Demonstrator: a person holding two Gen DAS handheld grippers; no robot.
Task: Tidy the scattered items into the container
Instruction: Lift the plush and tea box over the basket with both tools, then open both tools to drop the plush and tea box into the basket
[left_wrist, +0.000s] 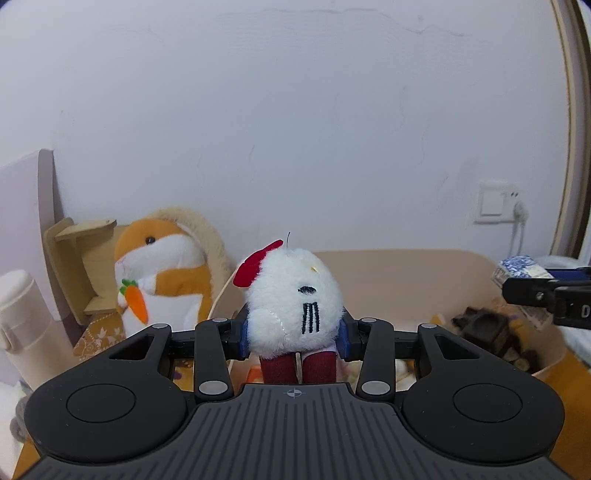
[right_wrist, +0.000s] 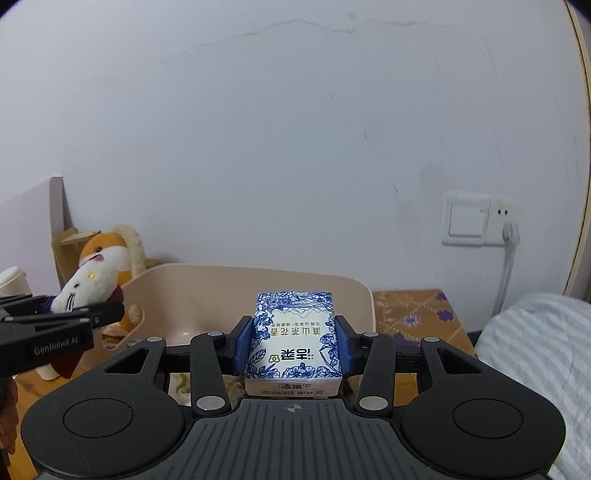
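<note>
My left gripper (left_wrist: 293, 338) is shut on a small white plush doll (left_wrist: 293, 301) with a red bow and dark red legs, held above the left part of the beige container (left_wrist: 406, 269). My right gripper (right_wrist: 293, 350) is shut on a blue-and-white tissue pack (right_wrist: 293, 339), held above the beige container (right_wrist: 207, 291). The left gripper with the doll (right_wrist: 86, 286) shows at the left of the right wrist view. The right gripper with the pack (left_wrist: 517, 271) shows at the right edge of the left wrist view. Dark items (left_wrist: 487, 328) lie inside the container.
An orange-and-white hamster plush (left_wrist: 162, 269) with a carrot sits left of the container, before a wooden stand (left_wrist: 74, 266). A white flask (left_wrist: 26, 325) stands far left. A wall socket with a plug (right_wrist: 480, 221) and striped bedding (right_wrist: 535, 350) are at the right.
</note>
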